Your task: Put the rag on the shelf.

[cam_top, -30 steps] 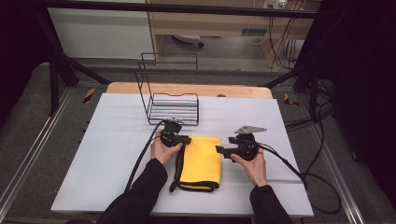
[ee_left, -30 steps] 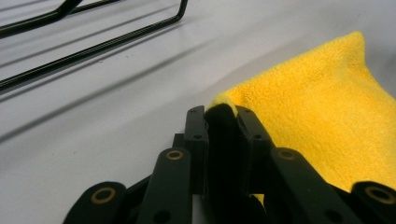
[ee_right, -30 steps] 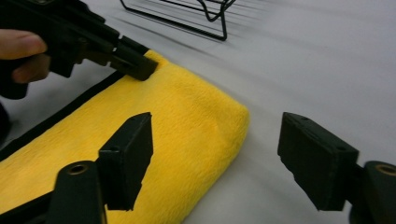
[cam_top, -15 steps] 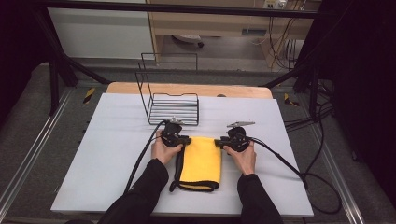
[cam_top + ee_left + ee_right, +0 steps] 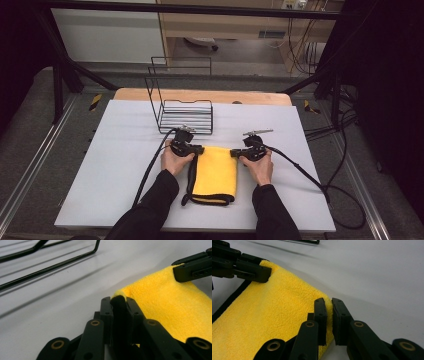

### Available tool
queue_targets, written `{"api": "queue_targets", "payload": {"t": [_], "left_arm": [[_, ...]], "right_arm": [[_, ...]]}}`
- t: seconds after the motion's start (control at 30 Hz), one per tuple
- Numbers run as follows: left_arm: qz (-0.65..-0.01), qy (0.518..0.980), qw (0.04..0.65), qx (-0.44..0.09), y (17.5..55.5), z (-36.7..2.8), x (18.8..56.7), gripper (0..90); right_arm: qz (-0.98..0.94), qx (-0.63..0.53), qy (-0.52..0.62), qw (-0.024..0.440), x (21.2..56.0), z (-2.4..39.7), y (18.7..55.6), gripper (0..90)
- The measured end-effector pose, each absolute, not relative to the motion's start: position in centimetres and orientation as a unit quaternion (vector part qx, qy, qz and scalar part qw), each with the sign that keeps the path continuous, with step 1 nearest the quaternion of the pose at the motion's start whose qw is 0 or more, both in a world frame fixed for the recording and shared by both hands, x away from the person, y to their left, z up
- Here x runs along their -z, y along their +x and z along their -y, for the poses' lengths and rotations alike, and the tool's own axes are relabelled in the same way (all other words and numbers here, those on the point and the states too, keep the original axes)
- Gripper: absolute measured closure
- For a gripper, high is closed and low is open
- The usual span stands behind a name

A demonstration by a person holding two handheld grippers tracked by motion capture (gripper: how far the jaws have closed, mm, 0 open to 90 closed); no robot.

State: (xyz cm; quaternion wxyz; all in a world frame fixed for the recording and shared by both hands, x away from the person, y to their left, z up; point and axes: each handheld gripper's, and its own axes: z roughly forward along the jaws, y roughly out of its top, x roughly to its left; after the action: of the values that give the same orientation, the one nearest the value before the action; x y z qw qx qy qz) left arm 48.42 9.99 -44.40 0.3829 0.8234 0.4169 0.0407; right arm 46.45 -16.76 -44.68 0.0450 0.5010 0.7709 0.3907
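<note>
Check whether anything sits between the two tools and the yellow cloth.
Nothing visible does. The left tool is clamped on the black-edged far left corner of the yellow cloth, and the right tool, whose jaws have just closed, pinches the far right corner. The wire rack stands farther back on the table, apart from the cloth.

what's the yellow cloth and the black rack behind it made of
Yellow cloth: looks like microfibre or terry, a fuzzy matte nap with a black stitched border.
Black rack: probably coated steel wire, thin rigid rods with a dull sheen.
</note>
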Motion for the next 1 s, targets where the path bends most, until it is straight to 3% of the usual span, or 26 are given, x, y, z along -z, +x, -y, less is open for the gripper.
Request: {"api": "queue_targets", "payload": {"t": [1.0], "left_arm": [[-0.367, 0.793, 0.475, -0.104, 43.7, -12.3, 39.3, 78.9]], "right_arm": [[-0.749, -0.496, 0.422, 0.116, 38.9, 17.2, 41.9, 83.9]]}}
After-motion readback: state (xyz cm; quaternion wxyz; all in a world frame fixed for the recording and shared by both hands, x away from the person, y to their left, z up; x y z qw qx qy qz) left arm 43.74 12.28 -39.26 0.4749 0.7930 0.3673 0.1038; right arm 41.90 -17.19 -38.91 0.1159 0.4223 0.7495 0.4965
